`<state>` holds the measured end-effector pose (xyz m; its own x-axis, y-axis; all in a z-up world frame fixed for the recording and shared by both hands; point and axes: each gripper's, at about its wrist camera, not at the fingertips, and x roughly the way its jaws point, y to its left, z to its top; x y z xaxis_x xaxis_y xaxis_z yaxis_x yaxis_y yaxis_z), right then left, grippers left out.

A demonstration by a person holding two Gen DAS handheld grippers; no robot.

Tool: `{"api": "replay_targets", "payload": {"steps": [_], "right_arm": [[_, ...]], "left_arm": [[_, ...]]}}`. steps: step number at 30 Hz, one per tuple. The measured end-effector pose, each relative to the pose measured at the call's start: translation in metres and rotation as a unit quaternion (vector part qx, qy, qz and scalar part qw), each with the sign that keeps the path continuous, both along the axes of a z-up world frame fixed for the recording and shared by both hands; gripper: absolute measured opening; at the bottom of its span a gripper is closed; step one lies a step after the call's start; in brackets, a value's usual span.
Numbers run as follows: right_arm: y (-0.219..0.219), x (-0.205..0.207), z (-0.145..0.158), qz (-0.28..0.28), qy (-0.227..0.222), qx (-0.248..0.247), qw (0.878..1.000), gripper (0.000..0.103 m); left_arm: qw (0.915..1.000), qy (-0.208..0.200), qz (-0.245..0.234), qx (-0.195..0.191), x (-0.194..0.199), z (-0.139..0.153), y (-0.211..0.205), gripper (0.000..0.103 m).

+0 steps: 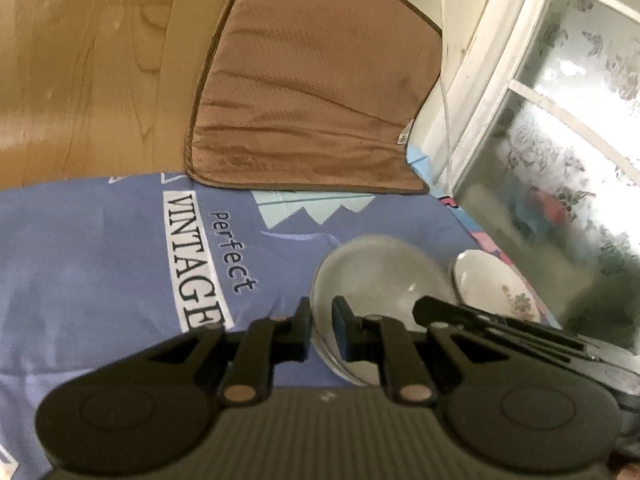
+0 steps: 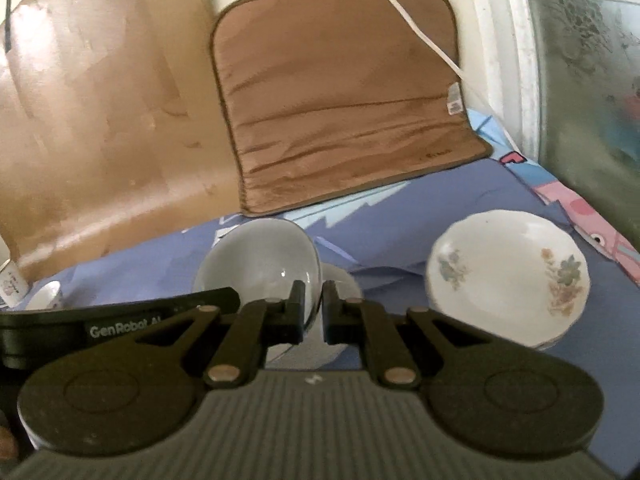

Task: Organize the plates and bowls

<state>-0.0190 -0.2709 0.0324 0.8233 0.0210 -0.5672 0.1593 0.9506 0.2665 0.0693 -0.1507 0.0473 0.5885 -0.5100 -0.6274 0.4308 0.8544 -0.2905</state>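
My left gripper [image 1: 323, 330] is clamped on the rim of a glass bowl [image 1: 380, 276], held tilted above the blue bedsheet [image 1: 100, 248]. My right gripper [image 2: 311, 312] pinches the same bowl's [image 2: 260, 264] opposite rim, jaws nearly together. The floral plates [image 2: 508, 276] sit stacked on the sheet just right of the bowl, near the brown mat [image 2: 340, 92].

glass bowl [image 2: 260, 264]: clear, tilted on edge, lifted above the blue cloth
floral plates [image 2: 508, 276]: white, stacked, lying flat beside it
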Motion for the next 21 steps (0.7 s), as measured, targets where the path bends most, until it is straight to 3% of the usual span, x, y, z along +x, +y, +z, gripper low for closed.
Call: {"api": "replay_targets", "payload": {"steps": [5,7,8,13,15,21], "right_arm": [[-0.006,-0.002,-0.005,-0.014,-0.010,0.000,1.000,0.019],[-0.006,-0.007,-0.001,-0.025,-0.024,-0.010,0.999,0.034],[-0.006,-0.010,0.001,-0.031,-0.035,-0.012,0.999,0.036],[-0.003,-0.017,0.013,-0.026,-0.063,-0.006,0.998,0.036],[0.005,-0.019,0.017,-0.009,-0.072,-0.006,0.997,0.036],[0.048,-0.014,0.016,0.064,-0.065,-0.017,0.996,0.036]], "left_arm": [[0.9999,-0.010,0.000,0.008,0.000,0.004,-0.003,0.015],[0.9997,-0.021,0.005,0.005,-0.003,0.010,0.001,0.017],[0.9996,-0.028,0.007,0.003,-0.004,0.013,0.004,0.017],[0.9980,-0.059,0.021,-0.001,-0.012,0.027,0.027,0.017],[0.9973,-0.066,0.033,0.003,-0.015,0.027,0.042,0.023],[0.9923,-0.063,0.092,0.055,-0.016,0.011,0.092,0.024]]}}
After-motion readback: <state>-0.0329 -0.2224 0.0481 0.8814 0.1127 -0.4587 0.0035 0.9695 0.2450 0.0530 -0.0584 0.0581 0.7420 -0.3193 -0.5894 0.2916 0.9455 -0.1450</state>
